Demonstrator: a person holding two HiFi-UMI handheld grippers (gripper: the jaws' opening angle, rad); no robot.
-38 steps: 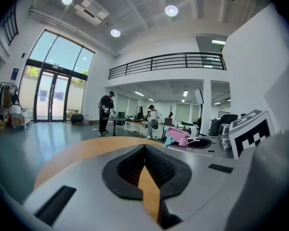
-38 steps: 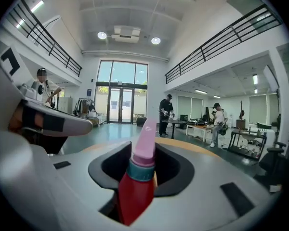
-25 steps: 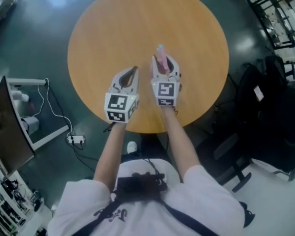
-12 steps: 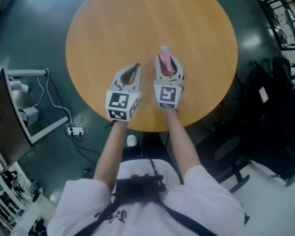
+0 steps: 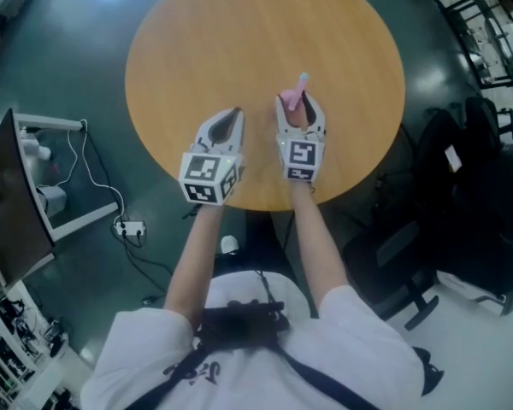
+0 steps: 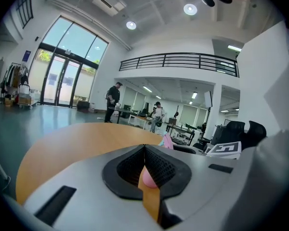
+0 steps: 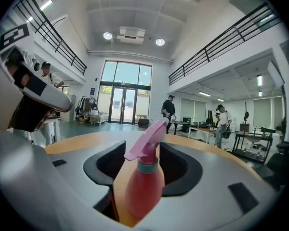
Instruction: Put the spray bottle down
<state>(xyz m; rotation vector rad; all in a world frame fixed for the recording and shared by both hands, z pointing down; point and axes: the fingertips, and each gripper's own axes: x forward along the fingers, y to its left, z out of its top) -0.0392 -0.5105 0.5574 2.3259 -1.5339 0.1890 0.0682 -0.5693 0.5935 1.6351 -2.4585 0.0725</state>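
Person, upper body, as catalogued from the head view.

- Shirt (image 5: 363, 340): white, loose, plain on the shoulders.
- Sleeves (image 5: 150, 336): short, ending above the elbows, with the forearms uncovered.
- Lettering (image 5: 188, 372): black brush-style print on the left chest, too small to read.
- Harness (image 5: 321, 381): black straps running diagonally across the front.
- Box (image 5: 239, 321): black, squarish, at mid-chest where the straps meet.
- Cable (image 5: 260, 282): thin, dark, at the box's top.

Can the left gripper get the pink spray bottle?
Probably not yet: the spray bottle stands between the right gripper's jaws, which have just been opening, walling it off from the left gripper.
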